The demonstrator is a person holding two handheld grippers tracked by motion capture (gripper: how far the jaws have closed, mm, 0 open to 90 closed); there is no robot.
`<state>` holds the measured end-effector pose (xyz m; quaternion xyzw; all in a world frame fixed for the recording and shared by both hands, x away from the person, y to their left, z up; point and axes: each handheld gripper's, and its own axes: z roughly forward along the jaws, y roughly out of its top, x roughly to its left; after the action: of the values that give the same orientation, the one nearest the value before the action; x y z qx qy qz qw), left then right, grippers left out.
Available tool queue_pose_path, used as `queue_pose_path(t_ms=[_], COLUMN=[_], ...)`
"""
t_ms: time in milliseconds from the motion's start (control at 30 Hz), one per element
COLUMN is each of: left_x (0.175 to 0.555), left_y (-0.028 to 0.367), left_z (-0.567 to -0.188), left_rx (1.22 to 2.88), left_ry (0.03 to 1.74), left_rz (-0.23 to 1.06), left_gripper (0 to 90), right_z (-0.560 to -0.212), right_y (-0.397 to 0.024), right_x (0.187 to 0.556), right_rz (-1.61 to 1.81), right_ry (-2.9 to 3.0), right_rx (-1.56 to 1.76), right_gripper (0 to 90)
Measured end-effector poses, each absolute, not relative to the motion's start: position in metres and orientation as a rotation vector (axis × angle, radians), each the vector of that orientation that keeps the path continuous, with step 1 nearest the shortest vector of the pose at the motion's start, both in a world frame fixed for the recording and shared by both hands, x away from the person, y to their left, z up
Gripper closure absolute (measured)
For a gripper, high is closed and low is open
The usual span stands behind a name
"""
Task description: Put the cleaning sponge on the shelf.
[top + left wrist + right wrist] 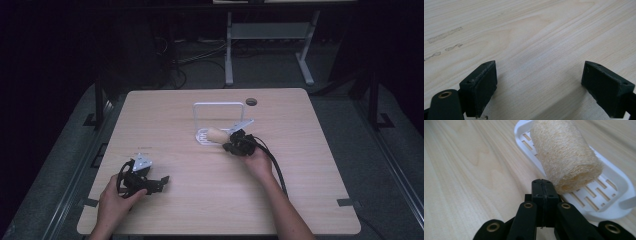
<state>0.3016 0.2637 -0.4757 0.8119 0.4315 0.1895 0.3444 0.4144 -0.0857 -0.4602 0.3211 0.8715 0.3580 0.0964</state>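
Right now the loofah roll point(566, 157) lies on the white slotted tray point(609, 192), one end over the near rim, and my right tool point(543, 187) is clenched empty with its tip against that end. I judge a gentle push along the roll seats it without sliding the tray on the desk point(200, 210). My left tool point(539, 85) is released, spread over bare wood.
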Motion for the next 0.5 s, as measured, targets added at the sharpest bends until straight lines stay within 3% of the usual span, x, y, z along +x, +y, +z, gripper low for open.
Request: queue_pose_path(t_ms=[500], left_x=[0.3016], left_y=[0.2637], left_z=[-0.4757], left_rx=[2.108], left_ry=[1.121], left_rz=[0.491], left_gripper=[12.5], right_z=[-0.4589], right_y=[-0.0951], right_x=[0.4232], right_rz=[1.024], right_ry=[2.536], right_rx=[0.99], right_gripper=[89.4])
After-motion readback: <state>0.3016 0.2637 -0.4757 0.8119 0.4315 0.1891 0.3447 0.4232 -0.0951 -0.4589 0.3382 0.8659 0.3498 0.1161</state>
